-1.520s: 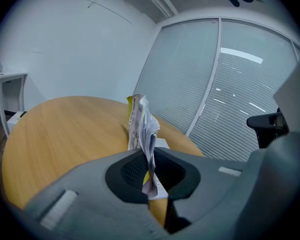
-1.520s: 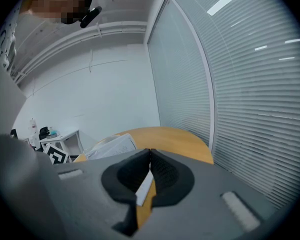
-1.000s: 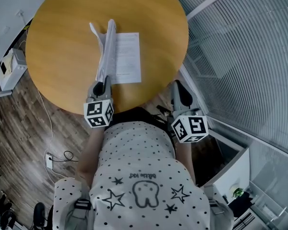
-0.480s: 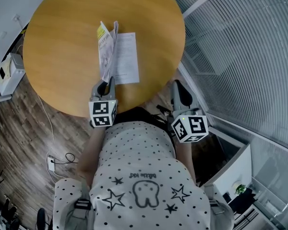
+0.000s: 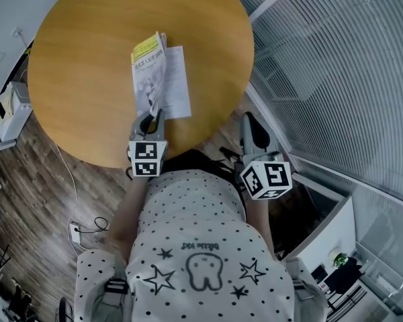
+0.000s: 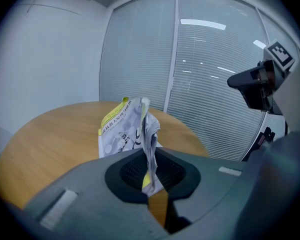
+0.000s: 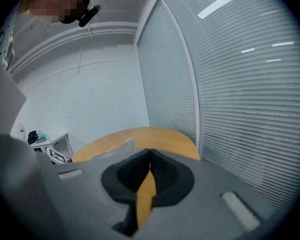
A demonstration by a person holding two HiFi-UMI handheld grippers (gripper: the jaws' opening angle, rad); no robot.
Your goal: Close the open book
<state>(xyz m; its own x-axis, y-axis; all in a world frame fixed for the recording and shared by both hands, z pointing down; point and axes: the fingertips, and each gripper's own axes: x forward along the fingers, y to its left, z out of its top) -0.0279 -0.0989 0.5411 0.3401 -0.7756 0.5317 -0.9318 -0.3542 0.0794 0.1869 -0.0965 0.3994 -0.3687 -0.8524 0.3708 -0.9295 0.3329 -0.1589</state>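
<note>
Left gripper [image 5: 150, 118] [image 6: 149, 176] — jaws clamped on the near edge of the book [image 5: 158, 80] [image 6: 123, 133], its thin sheaf of leaves pinched upright between the pads. The book lay on the round wooden table [image 5: 80, 52] [image 6: 45, 144], in the near half and toward the window side. Its yellow-banded cover [image 5: 146, 72] stood lifted and tilted, printed face up, over the white page [image 5: 178, 86], which rested flat on the table. The near end of the book sat just inside the table's near rim, where the left gripper reached over that rim. Bare wood surrounded the book on the far and left sides, with a narrower strip between the white page and the rim nearest the blinds [image 5: 336, 66]. The right gripper [image 5: 250, 123] [image 7: 149, 170] hung off the table, just beyond its near rim on the blinds side — jaws pressed together with nothing between them. Wooden floor [image 5: 27, 180] showed past the table's left rim.
</note>
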